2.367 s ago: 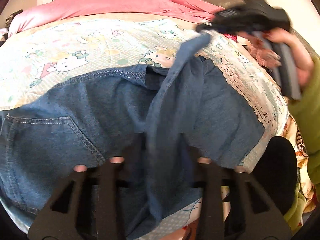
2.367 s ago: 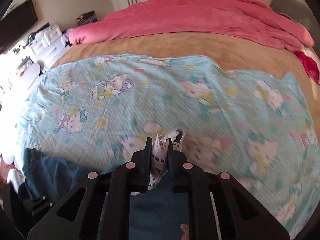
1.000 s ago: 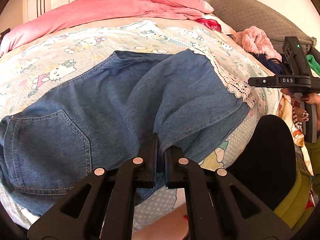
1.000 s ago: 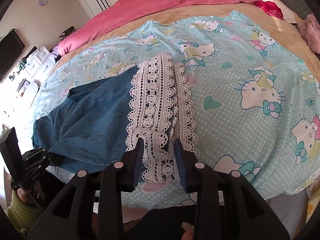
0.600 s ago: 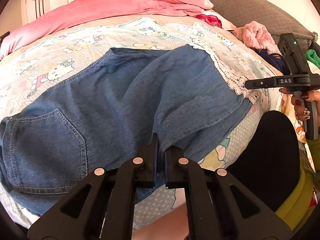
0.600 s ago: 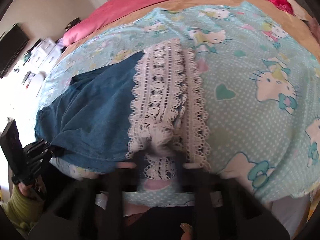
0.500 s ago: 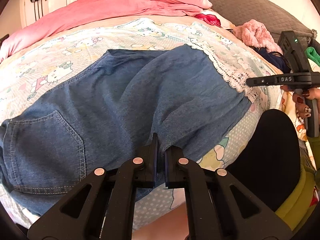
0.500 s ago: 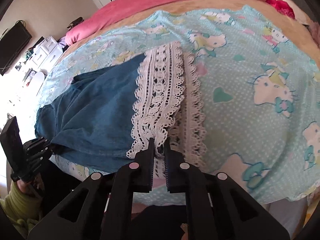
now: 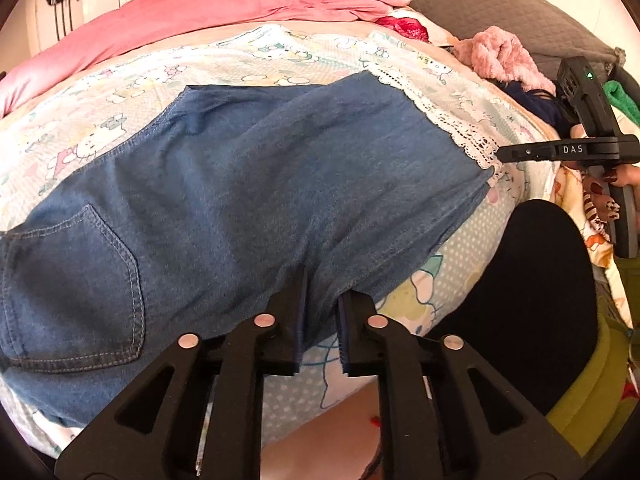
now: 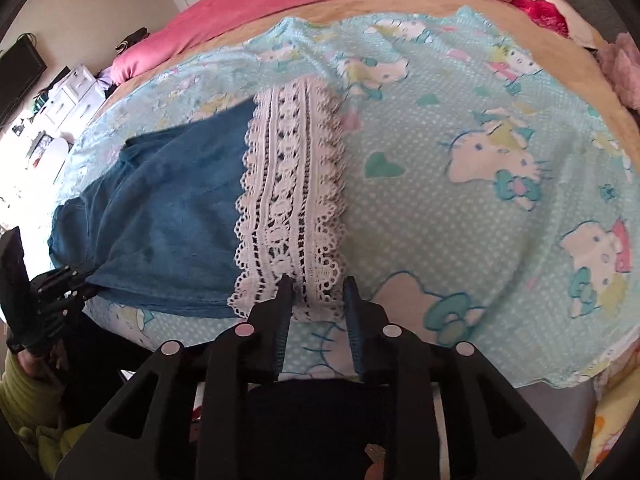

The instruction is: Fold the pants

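Observation:
Blue denim pants (image 9: 248, 184) with a white lace hem (image 10: 292, 184) lie folded leg over leg on a Hello Kitty sheet (image 10: 480, 208). A back pocket (image 9: 72, 284) shows at the left. My left gripper (image 9: 322, 292) is open, its jaws apart around the near denim edge. My right gripper (image 10: 318, 288) is open at the near end of the lace hem, which lies flat between its jaws. The right gripper also shows in the left wrist view (image 9: 500, 155), at the lace corner (image 9: 484, 152). The left gripper shows in the right wrist view (image 10: 86, 278), at the denim's left edge.
A pink duvet (image 9: 248, 4) is bunched at the far side of the bed. A pink fluffy garment (image 9: 500, 56) and other clothes lie at the right by a grey headboard (image 9: 500, 12). White drawers (image 10: 68, 92) stand beyond the bed's left side.
Both grippers have opened: half a second ago the left was shut on the denim edge and the right on the lace hem. The pants now lie flat on the sheet.

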The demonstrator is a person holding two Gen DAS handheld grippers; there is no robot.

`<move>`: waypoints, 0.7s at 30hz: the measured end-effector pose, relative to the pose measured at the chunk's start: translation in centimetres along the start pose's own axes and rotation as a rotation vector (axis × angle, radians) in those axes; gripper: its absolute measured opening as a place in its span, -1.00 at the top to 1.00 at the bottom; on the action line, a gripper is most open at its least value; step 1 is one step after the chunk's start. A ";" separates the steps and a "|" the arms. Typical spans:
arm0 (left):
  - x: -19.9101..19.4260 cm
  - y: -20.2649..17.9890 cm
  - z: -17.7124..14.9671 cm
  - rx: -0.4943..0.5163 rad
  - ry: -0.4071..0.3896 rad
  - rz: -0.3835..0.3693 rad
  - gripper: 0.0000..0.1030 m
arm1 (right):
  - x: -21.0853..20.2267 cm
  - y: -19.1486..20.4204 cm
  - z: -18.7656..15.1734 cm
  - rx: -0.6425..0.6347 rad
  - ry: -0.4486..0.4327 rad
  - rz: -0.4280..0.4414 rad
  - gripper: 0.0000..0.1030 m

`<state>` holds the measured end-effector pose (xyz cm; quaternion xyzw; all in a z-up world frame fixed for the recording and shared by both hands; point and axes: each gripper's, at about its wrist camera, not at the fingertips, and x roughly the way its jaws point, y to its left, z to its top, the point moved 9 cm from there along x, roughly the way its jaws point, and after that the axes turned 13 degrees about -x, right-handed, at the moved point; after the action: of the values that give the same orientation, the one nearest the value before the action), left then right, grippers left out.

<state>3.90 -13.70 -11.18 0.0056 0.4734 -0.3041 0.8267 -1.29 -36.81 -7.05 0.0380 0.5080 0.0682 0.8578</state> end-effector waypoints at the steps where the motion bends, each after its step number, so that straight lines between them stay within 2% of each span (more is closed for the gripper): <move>1: -0.2 0.1 0.0 -0.006 -0.001 -0.003 0.70 | -0.7 -0.3 0.3 0.001 -0.019 -0.018 0.51; 2: -0.5 0.2 0.0 -0.014 0.000 -0.007 0.56 | -1.4 -0.5 1.0 0.000 -0.044 -0.034 0.49; 5: -2.9 0.9 0.2 -0.051 -0.028 -0.044 0.41 | -3.0 0.9 3.4 -0.029 -0.126 -0.003 0.46; 6: -4.0 1.4 0.5 -0.072 -0.051 -0.045 0.38 | -2.9 1.6 4.0 -0.050 -0.130 0.007 0.41; 8: -6.5 3.2 1.2 -0.129 -0.112 -0.031 0.17 | -1.8 4.1 5.0 -0.119 -0.113 0.038 0.34; 10: -9.2 6.2 1.9 -0.195 -0.175 0.018 -0.03 | -0.4 6.0 5.7 -0.162 -0.085 0.060 0.32; 11: -11.0 8.9 2.1 -0.246 -0.220 0.088 -0.15 | 0.3 6.9 6.0 -0.181 -0.075 0.073 0.32; 12: -11.8 10.4 2.0 -0.277 -0.238 0.122 -0.18 | 0.7 7.3 6.3 -0.190 -0.068 0.082 0.31; 13: -13.2 13.2 1.8 -0.349 -0.260 0.173 -0.23 | 1.3 7.8 6.5 -0.199 -0.058 0.092 0.27; 16: -14.7 18.5 1.1 -0.509 -0.276 0.221 -0.38 | 2.7 8.4 6.4 -0.219 -0.019 0.090 0.21; 19: -14.1 21.5 0.8 -0.583 -0.265 0.255 -0.39 | 3.4 8.3 5.9 -0.221 0.011 0.090 0.12; 21: -12.6 22.8 0.6 -0.622 -0.224 0.285 -0.39 | 3.9 7.5 5.3 -0.217 0.045 0.060 0.06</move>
<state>11.35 10.97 -7.34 -0.2137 0.4442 -0.0259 0.8697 4.65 -28.78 -6.89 -0.0413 0.5155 0.1494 0.8427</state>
